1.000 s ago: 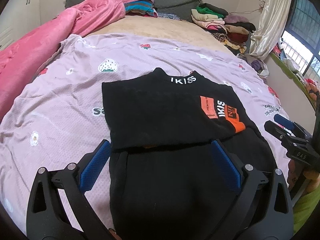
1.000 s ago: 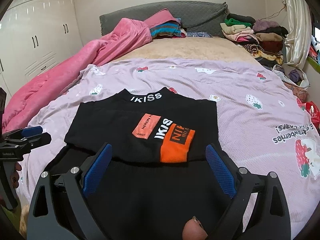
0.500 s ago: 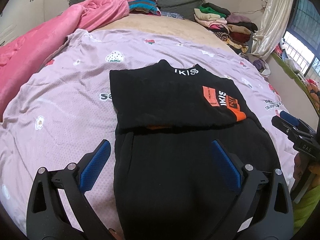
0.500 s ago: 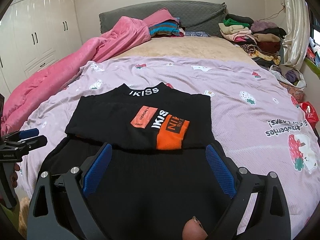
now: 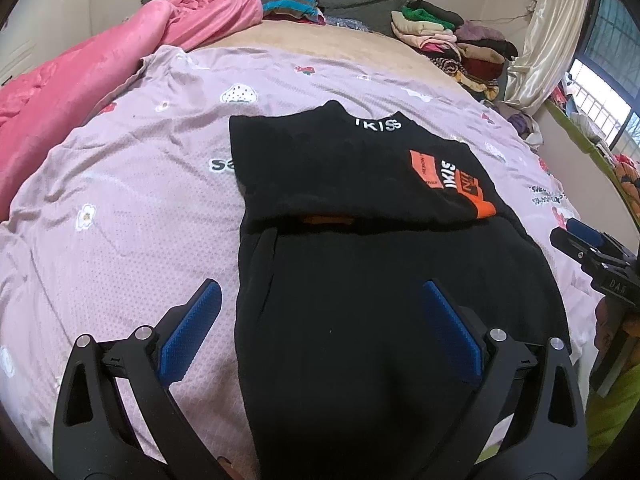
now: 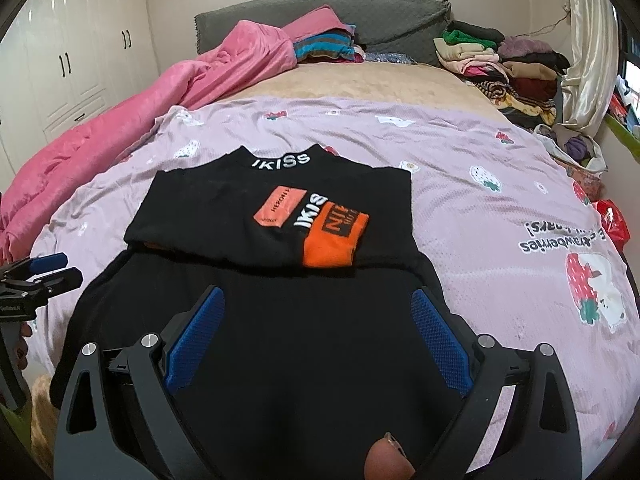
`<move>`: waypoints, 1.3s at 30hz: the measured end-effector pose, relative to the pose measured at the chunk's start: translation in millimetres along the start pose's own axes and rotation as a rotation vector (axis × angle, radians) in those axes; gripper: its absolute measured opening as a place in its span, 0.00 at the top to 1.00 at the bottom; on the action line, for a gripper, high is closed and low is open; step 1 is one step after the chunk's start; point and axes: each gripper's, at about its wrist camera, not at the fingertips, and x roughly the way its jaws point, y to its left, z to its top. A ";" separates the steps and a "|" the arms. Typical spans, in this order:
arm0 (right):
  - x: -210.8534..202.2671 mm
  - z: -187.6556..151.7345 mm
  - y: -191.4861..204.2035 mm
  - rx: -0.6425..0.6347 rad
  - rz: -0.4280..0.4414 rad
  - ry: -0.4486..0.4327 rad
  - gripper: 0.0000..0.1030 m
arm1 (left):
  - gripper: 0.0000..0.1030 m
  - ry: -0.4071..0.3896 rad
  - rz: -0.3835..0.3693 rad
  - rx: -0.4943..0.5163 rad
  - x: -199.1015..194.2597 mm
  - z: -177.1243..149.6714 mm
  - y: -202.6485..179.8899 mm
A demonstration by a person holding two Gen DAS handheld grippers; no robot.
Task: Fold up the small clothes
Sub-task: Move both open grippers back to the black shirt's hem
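A black top point(image 5: 352, 184) point(image 6: 224, 216) with white IKISS lettering at the collar and orange patches lies folded on the lilac bed sheet point(image 5: 132, 208) point(image 6: 500, 208). Its lower black part point(image 5: 380, 320) point(image 6: 300, 340) spreads flat toward the near bed edge. My left gripper point(image 5: 320, 332) hovers open over that lower part's left side, blue pads wide apart, nothing between them. My right gripper point(image 6: 316, 332) hangs open above the lower part's middle. Each gripper shows at the edge of the other's view, the right gripper point(image 5: 588, 248) and the left gripper point(image 6: 44, 272).
A pink quilt point(image 5: 100, 64) point(image 6: 160, 108) is bunched along the left side of the bed. Stacked folded clothes point(image 5: 452, 44) point(image 6: 504, 64) sit at the far right near a curtain point(image 6: 580, 48). White wardrobe doors point(image 6: 80, 48) stand at the left. A grey headboard point(image 6: 380, 16) closes the far end.
Both grippers have pulled back toward the near bed edge and risen, so the top looks farther away. The garment lies as before, and both grippers stay open.
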 end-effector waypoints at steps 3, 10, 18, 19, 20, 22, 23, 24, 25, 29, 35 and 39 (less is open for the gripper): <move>0.3 -3.7 -0.5 -0.001 -0.006 0.011 0.09 | 0.09 0.003 0.002 -0.001 -1.5 -4.3 1.9; 0.2 -12.4 -4.8 -0.004 -0.017 0.035 0.09 | 0.09 0.018 0.015 -0.012 -3.1 -19.5 10.0; 0.9 -26.3 -12.9 0.003 -0.030 0.067 0.09 | 0.09 0.038 0.033 -0.038 -6.7 -37.5 25.2; 0.7 -27.5 -13.9 0.005 -0.033 0.069 0.09 | 0.09 0.039 0.034 -0.037 -8.0 -40.2 27.1; 0.4 -28.7 -14.6 0.006 -0.034 0.070 0.09 | 0.09 0.042 0.037 -0.038 -8.8 -42.6 28.9; 0.4 -29.5 -15.3 0.009 -0.036 0.071 0.09 | 0.09 0.046 0.039 -0.044 -10.5 -46.9 32.7; -0.1 -30.4 -15.8 0.009 -0.036 0.072 0.09 | 0.09 0.052 0.036 -0.048 -11.0 -49.4 34.7; 0.1 -30.9 -16.0 0.009 -0.037 0.074 0.09 | 0.09 0.056 0.033 -0.051 -11.4 -51.0 35.8; 0.1 -31.2 -16.1 0.008 -0.038 0.076 0.09 | 0.09 0.058 0.030 -0.054 -12.4 -53.4 37.6; 0.1 -32.2 -15.8 0.004 -0.038 0.080 0.09 | 0.09 0.068 0.019 -0.056 -15.4 -63.9 40.6; 0.3 -33.4 -15.5 0.005 -0.040 0.082 0.09 | 0.35 0.092 -0.049 -0.072 -19.0 -81.5 44.5; -0.3 -35.7 -15.4 0.002 -0.042 0.087 0.09 | 0.54 0.118 -0.091 -0.081 -18.7 -91.5 45.1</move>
